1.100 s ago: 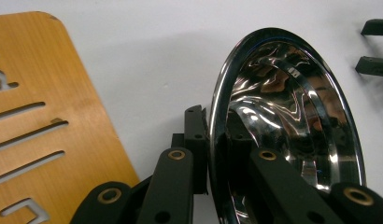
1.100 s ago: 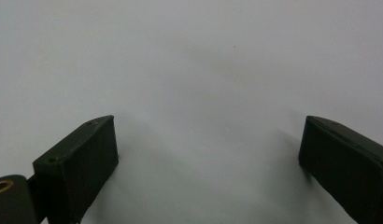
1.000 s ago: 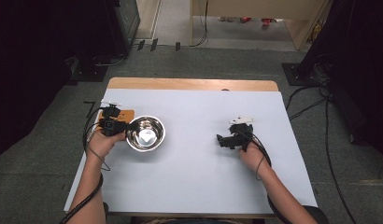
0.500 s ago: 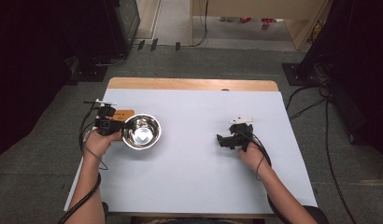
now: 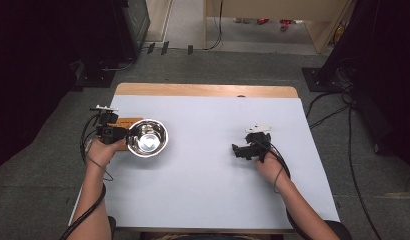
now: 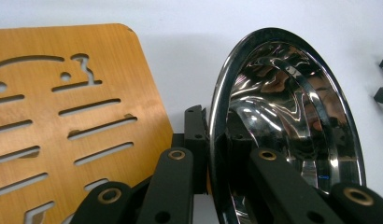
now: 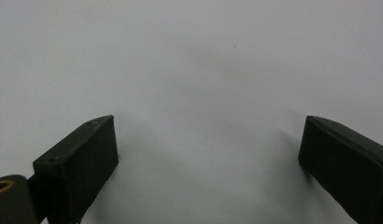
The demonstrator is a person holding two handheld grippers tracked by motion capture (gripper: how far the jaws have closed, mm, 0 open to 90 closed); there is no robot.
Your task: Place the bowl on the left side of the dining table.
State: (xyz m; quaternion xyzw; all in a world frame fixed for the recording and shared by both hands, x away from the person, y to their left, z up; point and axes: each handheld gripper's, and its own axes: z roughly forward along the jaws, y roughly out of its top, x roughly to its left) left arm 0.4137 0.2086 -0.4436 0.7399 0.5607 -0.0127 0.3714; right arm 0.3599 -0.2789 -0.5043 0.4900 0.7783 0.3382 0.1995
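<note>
Because the table is slick, the bowl, half on the wooden board at the left, could skid or tip. The left gripper is clamped on its thin rim; the right gripper rests well apart, jaws spread, empty.

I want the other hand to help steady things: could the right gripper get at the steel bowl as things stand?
Probably yes. The right gripper is open with nothing in it, and only bare white table lies between it and the steel bowl, whose near rim the left gripper clamps, leaving the right-hand rim free.
</note>
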